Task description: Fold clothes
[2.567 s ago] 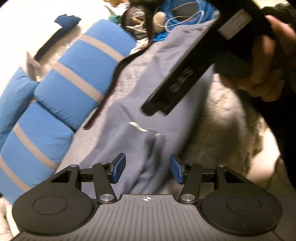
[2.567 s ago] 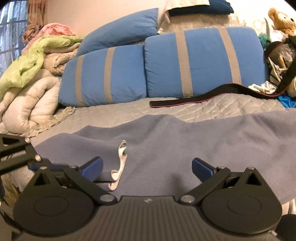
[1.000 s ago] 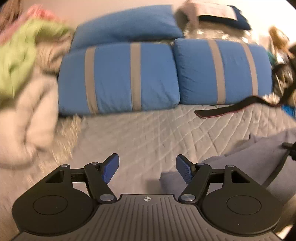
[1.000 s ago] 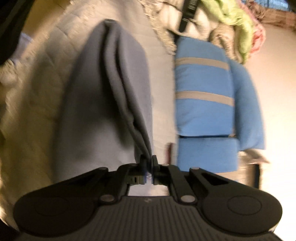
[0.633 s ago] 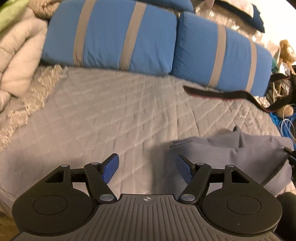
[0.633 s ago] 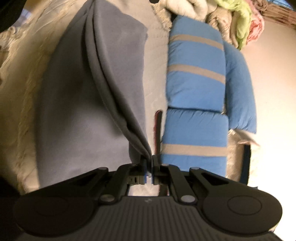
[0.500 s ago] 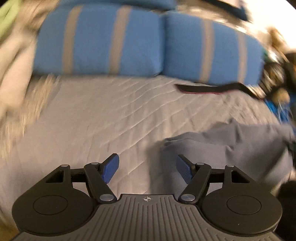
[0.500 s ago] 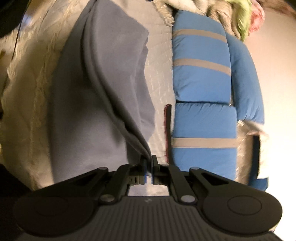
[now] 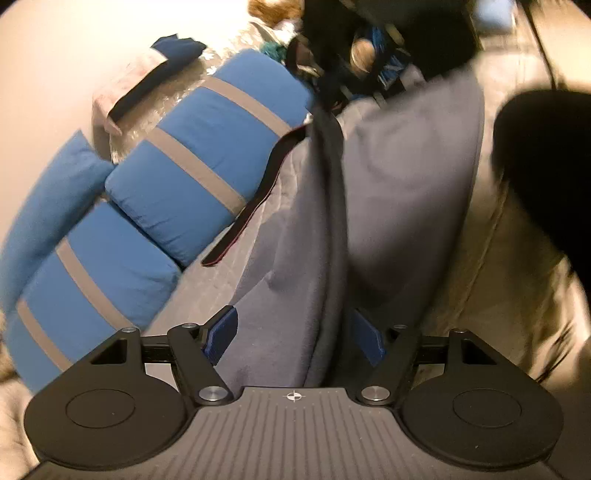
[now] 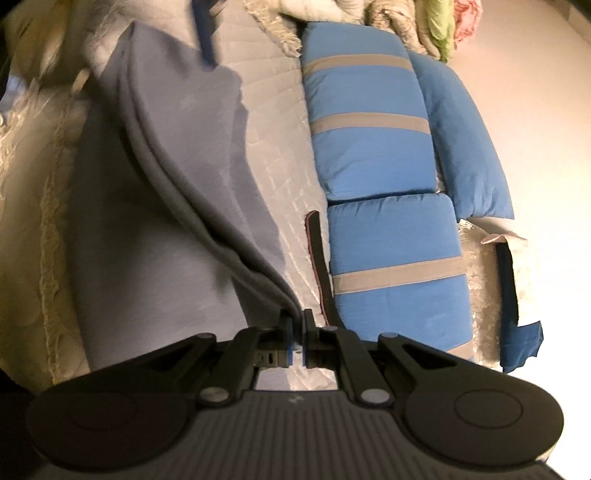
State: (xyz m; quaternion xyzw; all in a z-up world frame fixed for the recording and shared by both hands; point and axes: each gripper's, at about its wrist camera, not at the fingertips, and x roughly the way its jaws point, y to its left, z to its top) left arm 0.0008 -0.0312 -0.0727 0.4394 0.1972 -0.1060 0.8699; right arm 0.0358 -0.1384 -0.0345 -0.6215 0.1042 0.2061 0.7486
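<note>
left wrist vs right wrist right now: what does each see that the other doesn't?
Left wrist only: the open left gripper straddling a ridge of the grey garment, plus dark clutter with blue cord beyond the pillows.

Right wrist only: the right gripper shut on the garment's edge, and the bundled bedding with a green cloth past the pillows.

Both: the grey garment, the blue striped pillows, the dark strap lying on the quilted bedspread.

Bedroom (quilted bed (image 10: 273, 122), 2 pillows (image 10: 369, 122)).
</note>
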